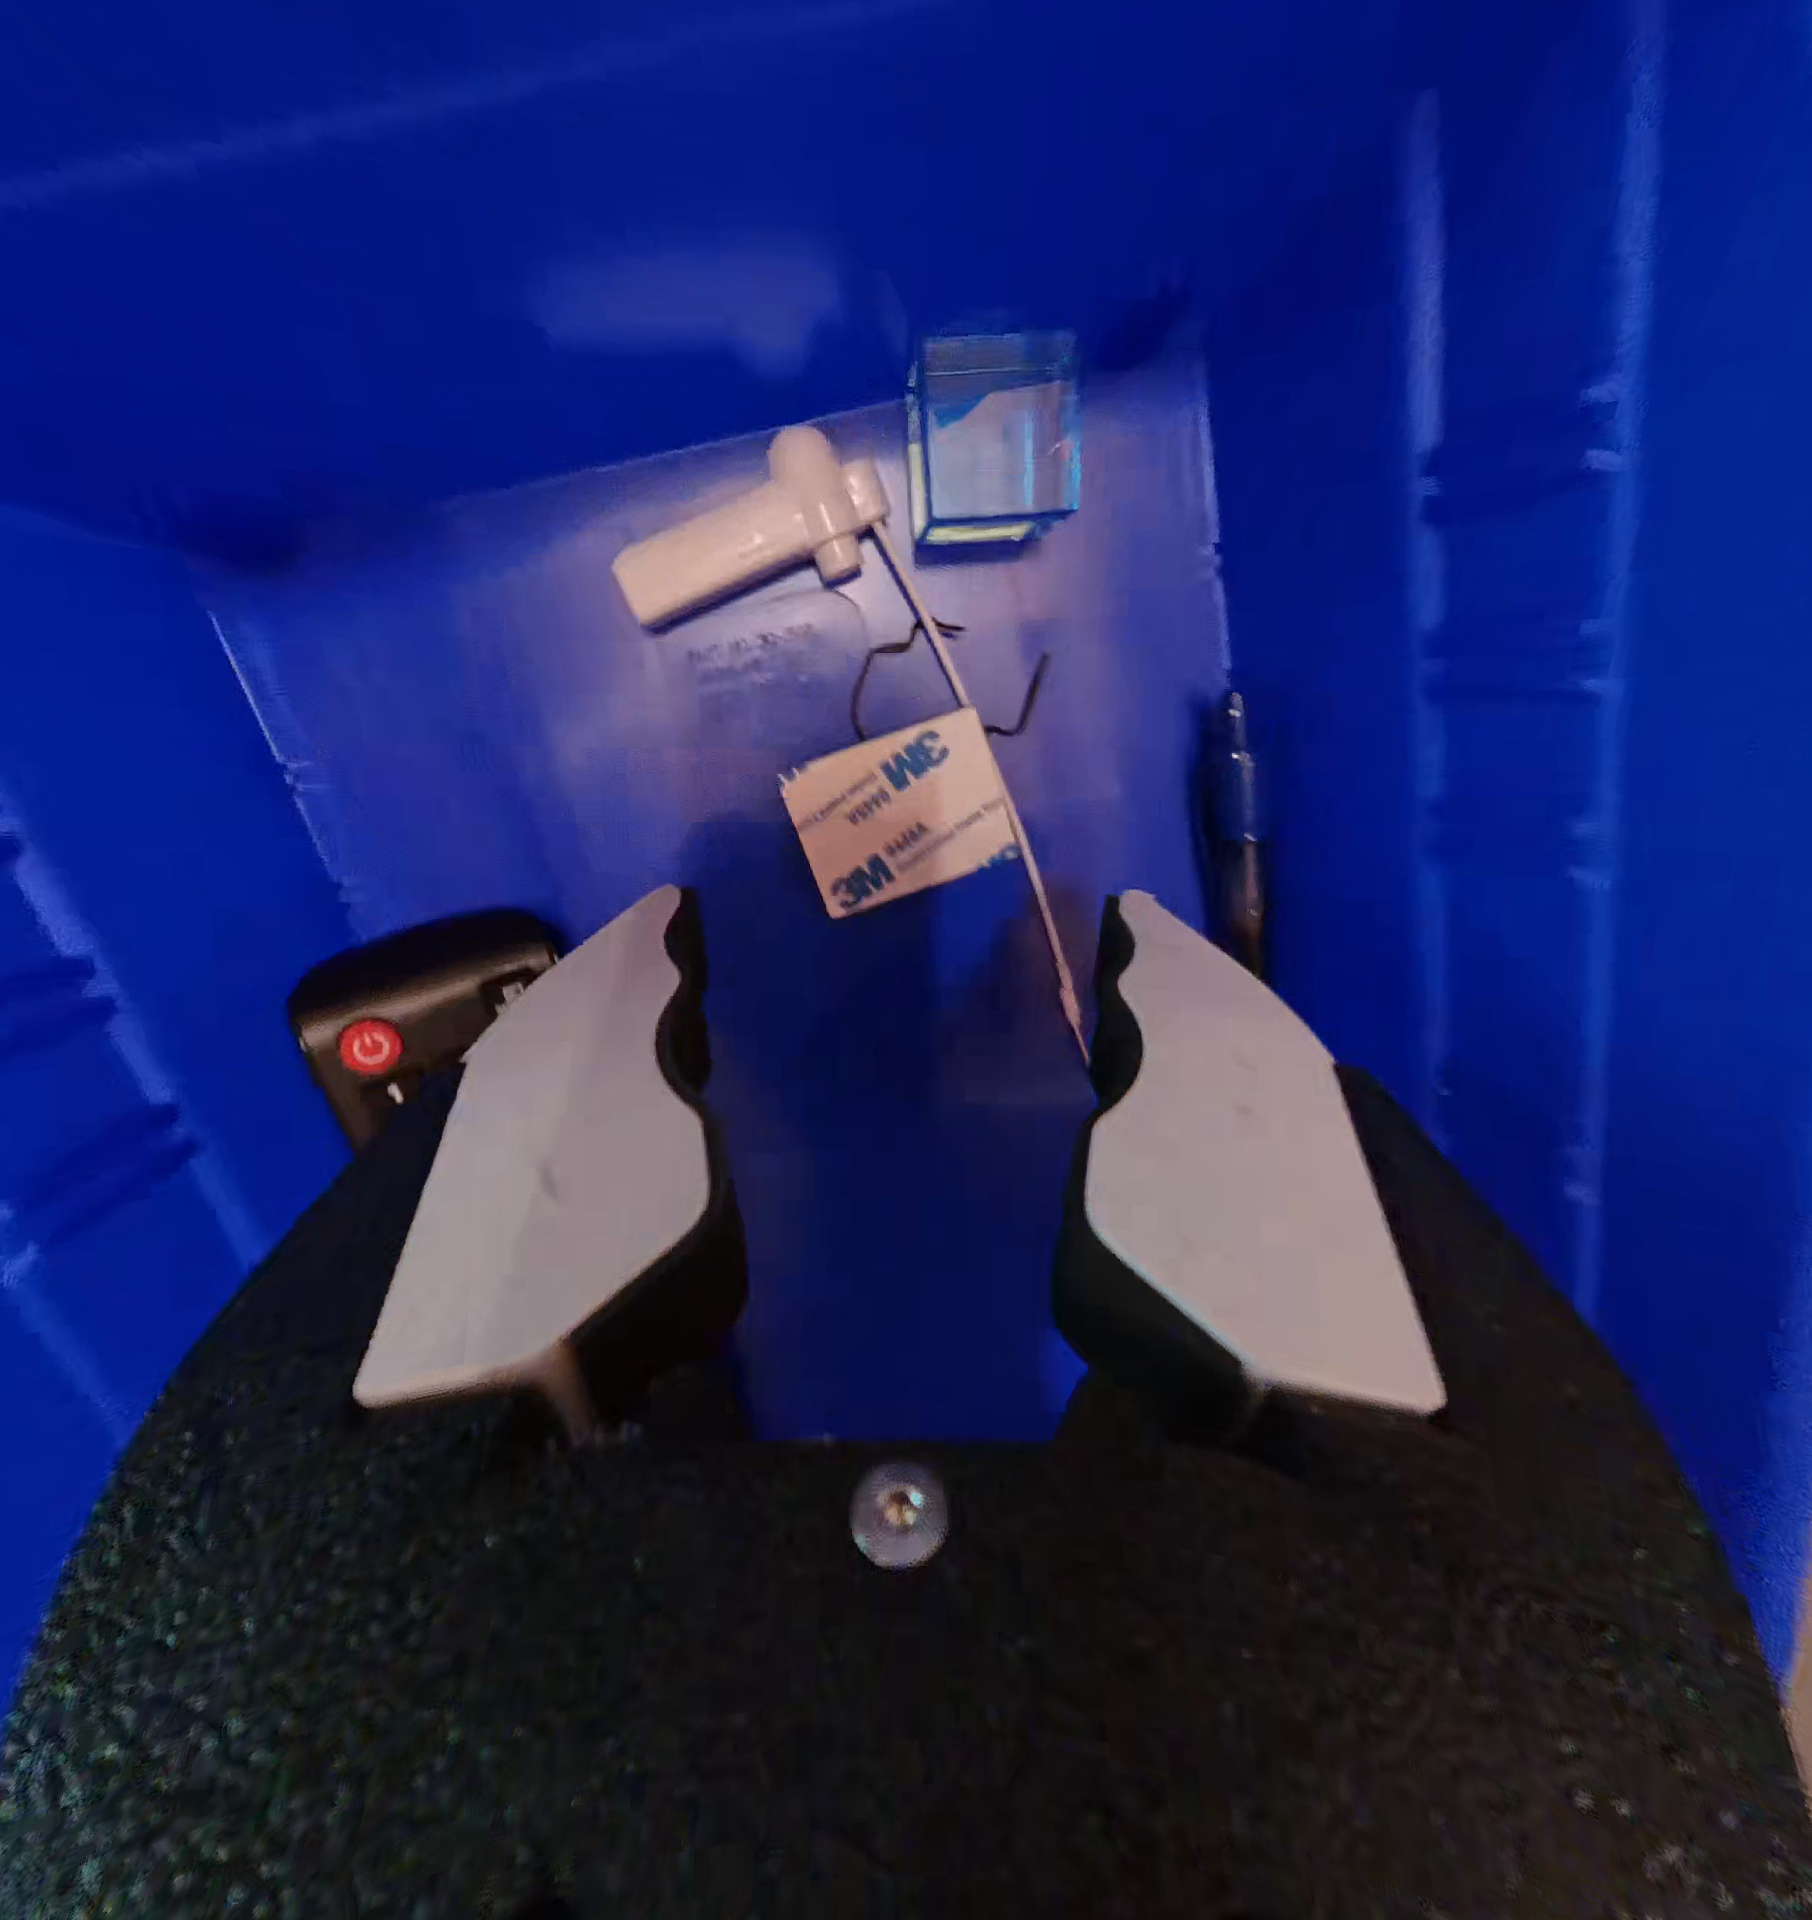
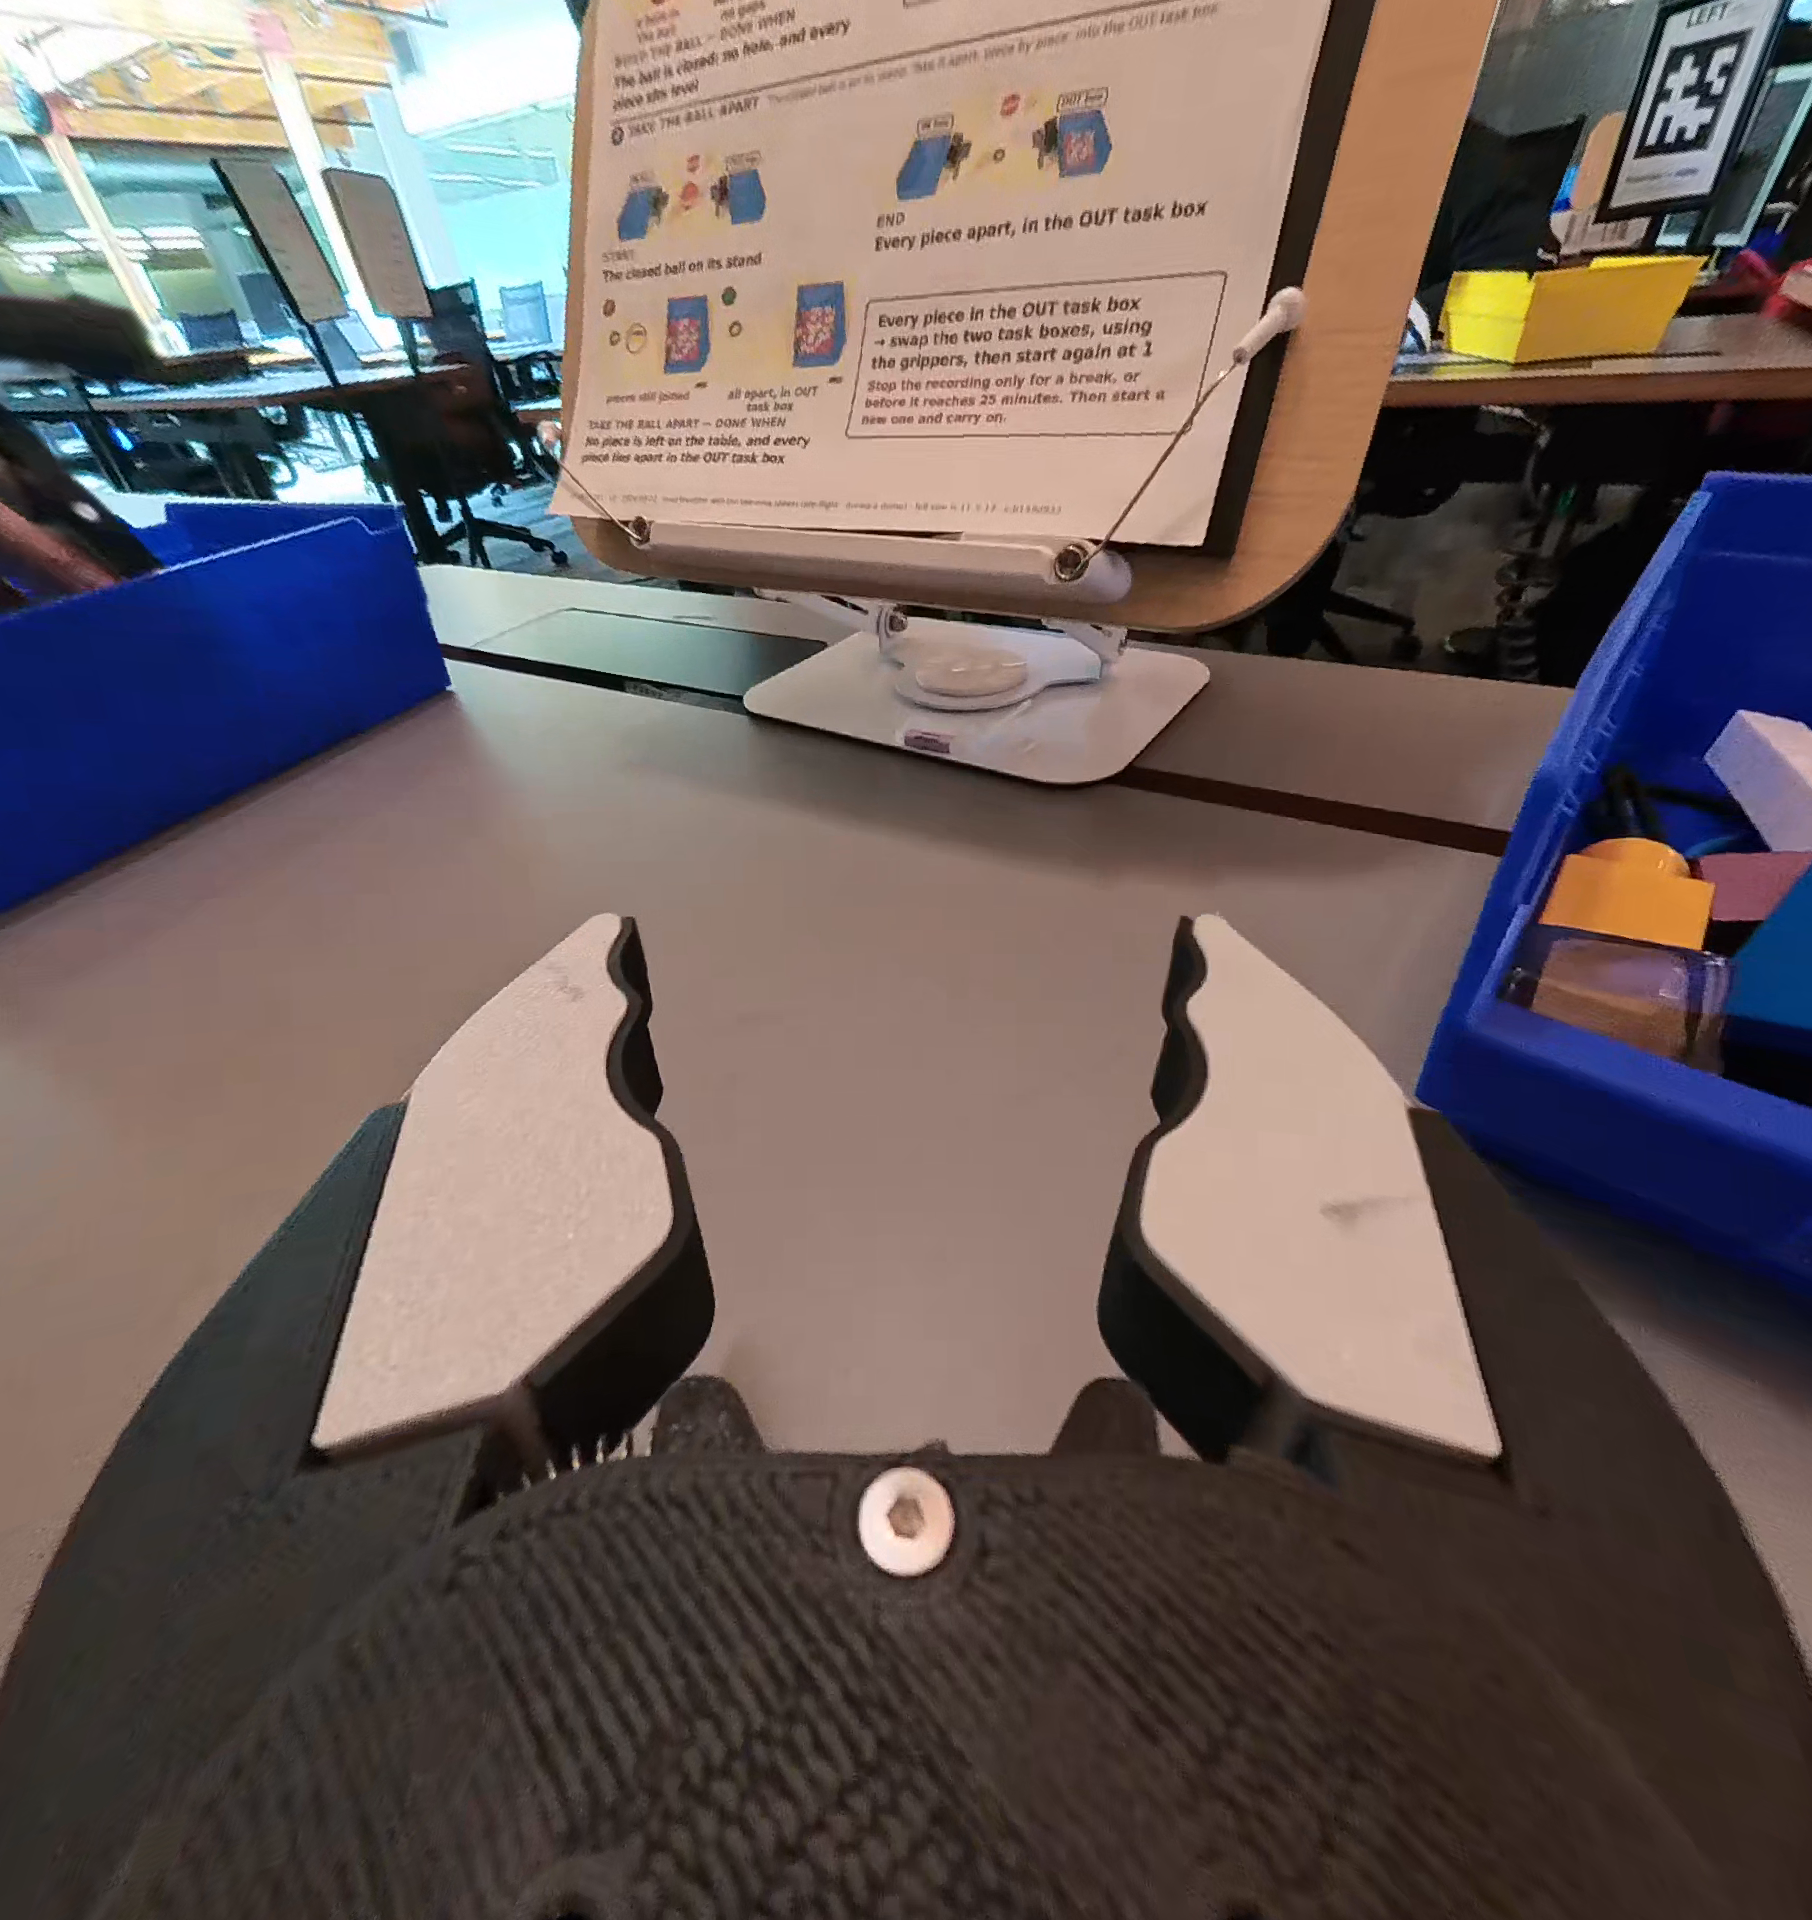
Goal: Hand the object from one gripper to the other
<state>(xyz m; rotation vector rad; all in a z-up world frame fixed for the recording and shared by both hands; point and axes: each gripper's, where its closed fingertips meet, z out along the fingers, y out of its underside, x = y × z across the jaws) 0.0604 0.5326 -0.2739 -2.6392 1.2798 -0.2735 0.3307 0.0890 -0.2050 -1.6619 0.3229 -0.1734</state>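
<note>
My left gripper (image 1: 900, 914) is open and empty, reaching down inside a blue bin (image 1: 362, 364). On the bin floor ahead of it lie a square adhesive pad with a printed backing (image 1: 886, 816), a thin rod (image 1: 995, 821), a white plastic handle piece (image 1: 751, 535), a clear cube (image 1: 990, 452), a bent black wire (image 1: 886, 665), a dark pen (image 1: 1234, 821) by the right wall and a black remote with a red button (image 1: 403, 1023) left of my left finger. My right gripper (image 2: 902, 925) is open and empty above the grey table (image 2: 881, 935).
In the right wrist view a blue bin (image 2: 185, 665) stands at the left and another blue bin (image 2: 1629, 1091) at the right holds blocks, a jar and a white bar. A document stand (image 2: 943, 291) with a printed sheet stands at the table's far side. The grippers' ends are close to 55 cm from one another. To reach the dark pen (image 1: 1234, 821) in a straight line is about 4 cm for my left fingers, about 45 cm for my right.
</note>
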